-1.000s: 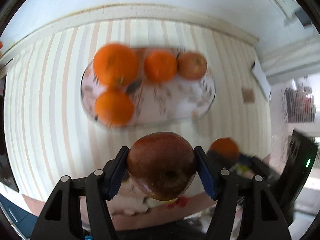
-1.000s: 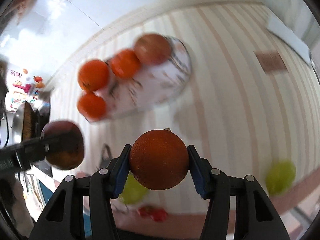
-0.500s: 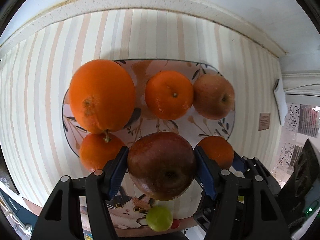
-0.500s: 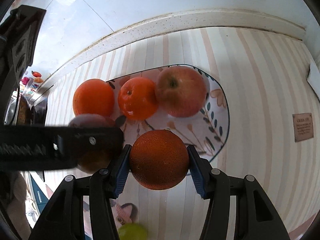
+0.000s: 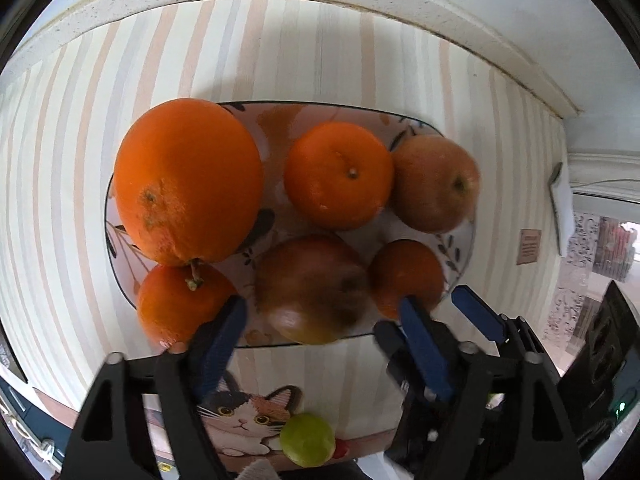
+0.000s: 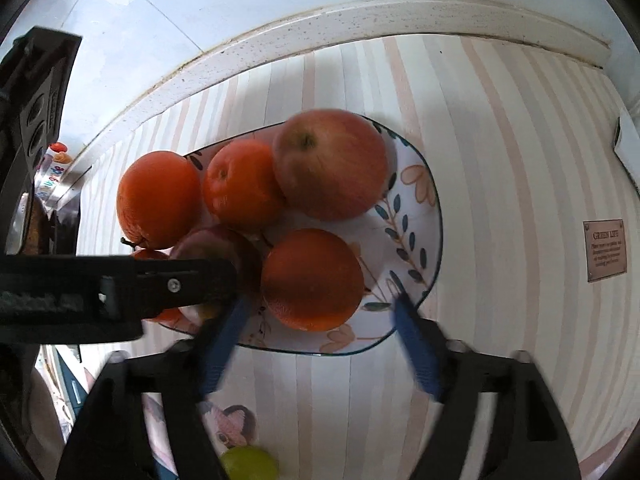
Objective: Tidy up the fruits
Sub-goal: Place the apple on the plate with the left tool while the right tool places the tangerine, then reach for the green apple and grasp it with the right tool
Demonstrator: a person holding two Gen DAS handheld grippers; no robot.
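A patterned oval plate point(image 5: 288, 114) holds several fruits: a big orange point(image 5: 188, 180), a tangerine point(image 5: 338, 174) and a pale red apple point(image 5: 436, 184) at the back. The dark red apple point(image 5: 312, 288) rests on the plate's near side. My left gripper point(image 5: 320, 332) straddles it, jaws opening, blue pads clear of its skin. Just right of it lies an orange point(image 6: 312, 280) on the plate point(image 6: 416, 216). My right gripper point(image 6: 318, 320) stands around this orange with its jaws opening and both pads off it. The left gripper's black body point(image 6: 120, 292) hides part of the dark apple in the right wrist view.
A striped mat covers the counter, with a cat picture point(image 5: 240, 416) at its near edge. A green lime point(image 5: 307, 440) lies there off the plate. A white ledge and wall run behind the plate. A small brown label point(image 6: 606, 250) sits on the mat at right.
Both grippers came down over the plate's near side and spread their jaws. The dark apple and the orange left the pads and now sit on the plate.
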